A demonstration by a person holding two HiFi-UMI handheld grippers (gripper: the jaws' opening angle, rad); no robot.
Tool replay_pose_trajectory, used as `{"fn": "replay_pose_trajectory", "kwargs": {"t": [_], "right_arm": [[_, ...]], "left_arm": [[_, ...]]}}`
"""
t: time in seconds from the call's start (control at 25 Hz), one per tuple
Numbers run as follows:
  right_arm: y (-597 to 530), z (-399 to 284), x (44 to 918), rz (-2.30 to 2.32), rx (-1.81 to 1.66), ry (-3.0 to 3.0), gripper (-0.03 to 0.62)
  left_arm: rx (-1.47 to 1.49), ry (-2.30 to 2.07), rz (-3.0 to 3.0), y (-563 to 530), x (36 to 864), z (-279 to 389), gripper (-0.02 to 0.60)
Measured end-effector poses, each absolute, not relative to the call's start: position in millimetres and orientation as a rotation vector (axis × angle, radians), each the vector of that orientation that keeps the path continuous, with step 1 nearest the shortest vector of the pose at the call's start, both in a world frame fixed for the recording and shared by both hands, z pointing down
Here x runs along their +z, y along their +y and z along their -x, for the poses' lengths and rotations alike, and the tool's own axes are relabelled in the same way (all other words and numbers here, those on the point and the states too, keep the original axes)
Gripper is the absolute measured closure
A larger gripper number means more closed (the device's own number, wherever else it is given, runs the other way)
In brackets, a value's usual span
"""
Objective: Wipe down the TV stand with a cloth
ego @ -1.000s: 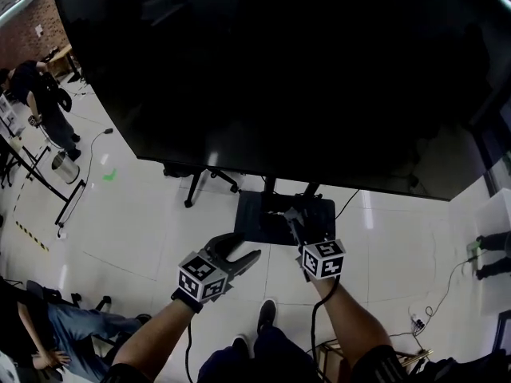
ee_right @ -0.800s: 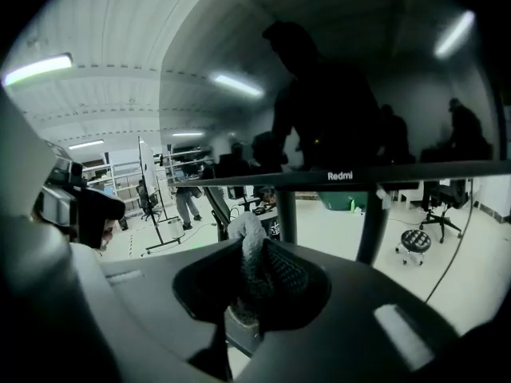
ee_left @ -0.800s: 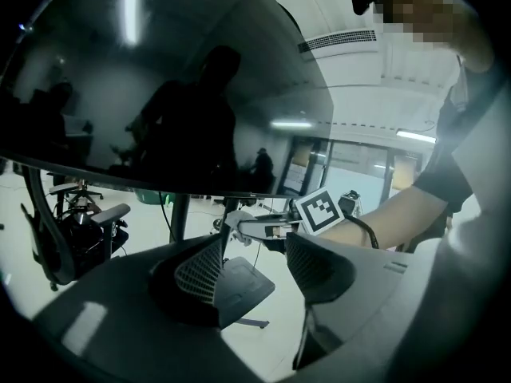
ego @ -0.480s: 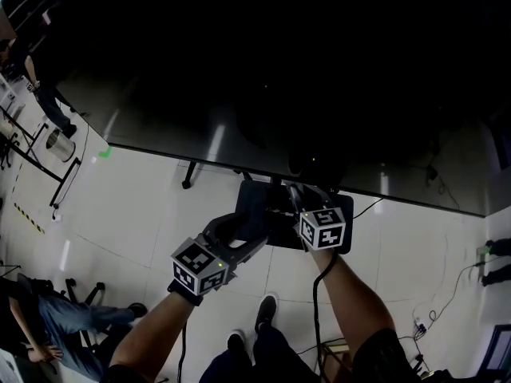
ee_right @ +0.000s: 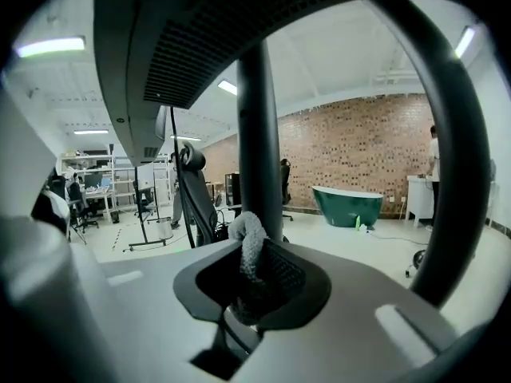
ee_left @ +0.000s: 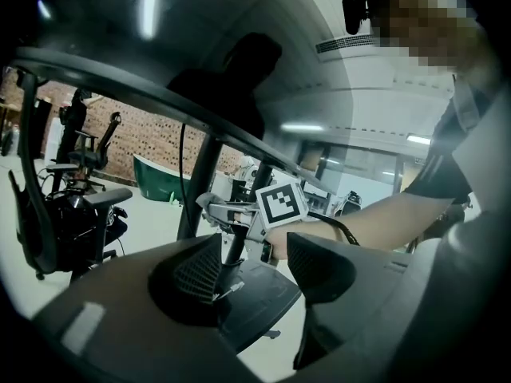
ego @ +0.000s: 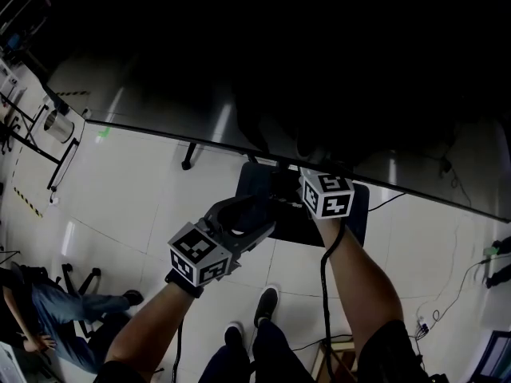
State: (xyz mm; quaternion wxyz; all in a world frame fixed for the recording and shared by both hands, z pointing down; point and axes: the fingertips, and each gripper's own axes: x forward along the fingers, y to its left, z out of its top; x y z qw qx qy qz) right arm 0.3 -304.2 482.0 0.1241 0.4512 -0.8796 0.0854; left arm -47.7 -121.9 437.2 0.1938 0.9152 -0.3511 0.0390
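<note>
The TV stand's dark base plate lies on the white floor under the big black TV. My right gripper reaches over the plate toward the stand's pole, which rises just ahead of it. It is shut on a bunched grey cloth. My left gripper hovers open and empty at the plate's near left edge. In the left gripper view the open fingers frame the base plate, the right gripper's marker cube and the cloth at its tip.
An office chair stands left of the stand. A green tub sits by the brick wall. A seated person is at lower left. Cables run over the floor at right. My shoes are just behind the plate.
Both grippers have moved forward and down toward the stand's base; the right one now sits over the plate by the pole. The TV fills more of the head view.
</note>
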Motion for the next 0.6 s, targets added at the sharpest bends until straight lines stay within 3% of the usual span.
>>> {"fn": "replay_pose_trajectory", "kwargs": {"t": [0.6], "right_arm": [[-323,18,540,-1.195,0.283,-2.559,0.543]], "left_arm": [[0.094,-1.015,-2.514,-132,470,52,0.304]]}}
